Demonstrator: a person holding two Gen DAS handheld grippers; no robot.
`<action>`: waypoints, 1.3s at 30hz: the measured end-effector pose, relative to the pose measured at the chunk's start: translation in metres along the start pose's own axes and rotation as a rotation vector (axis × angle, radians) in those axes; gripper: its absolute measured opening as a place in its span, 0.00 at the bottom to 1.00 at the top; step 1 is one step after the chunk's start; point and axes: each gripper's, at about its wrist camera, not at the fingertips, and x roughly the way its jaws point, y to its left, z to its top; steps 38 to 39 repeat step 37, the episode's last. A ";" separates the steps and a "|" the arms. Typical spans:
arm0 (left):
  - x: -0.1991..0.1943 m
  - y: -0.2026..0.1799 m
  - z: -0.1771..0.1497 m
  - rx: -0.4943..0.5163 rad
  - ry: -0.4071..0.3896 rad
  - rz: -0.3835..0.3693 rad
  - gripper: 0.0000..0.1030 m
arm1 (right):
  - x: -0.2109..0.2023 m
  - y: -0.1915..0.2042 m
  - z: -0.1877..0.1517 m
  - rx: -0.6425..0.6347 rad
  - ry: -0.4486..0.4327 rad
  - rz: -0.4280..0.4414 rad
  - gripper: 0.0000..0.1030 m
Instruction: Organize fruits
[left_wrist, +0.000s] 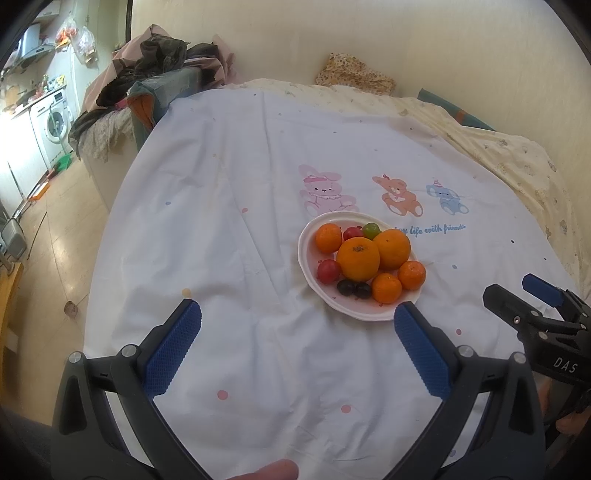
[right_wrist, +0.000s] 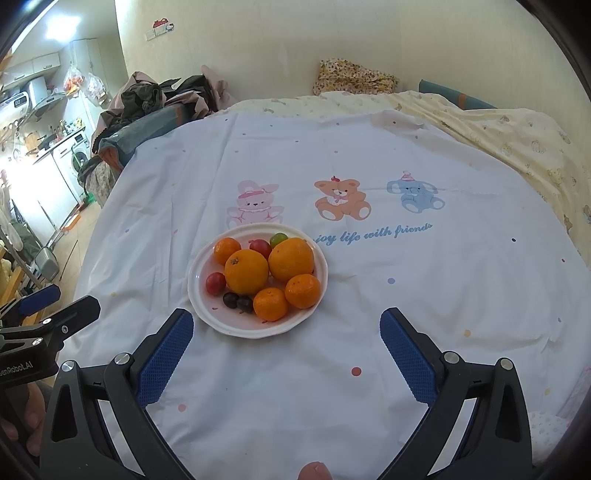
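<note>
A white plate sits on a white cartoon-print cloth. It holds two big oranges, three small mandarins, red cherry tomatoes, a green one and two dark grapes. My left gripper is open and empty, just short of the plate's near left side. My right gripper is open and empty, near the plate's near right edge. Each gripper shows at the other view's edge.
The cloth covers a bed with a yellow quilt at the far right. A pile of clothes lies at the far left. The floor and a washing machine are off the left edge.
</note>
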 end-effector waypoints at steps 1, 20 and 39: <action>0.000 0.000 0.000 0.001 -0.001 0.002 1.00 | -0.001 0.000 0.000 -0.002 -0.003 0.001 1.00; -0.002 -0.002 -0.001 0.000 -0.004 0.001 1.00 | 0.002 0.002 0.001 -0.008 0.007 0.001 1.00; -0.002 0.001 -0.003 -0.013 0.002 0.004 1.00 | 0.002 0.005 -0.001 -0.021 0.009 0.004 1.00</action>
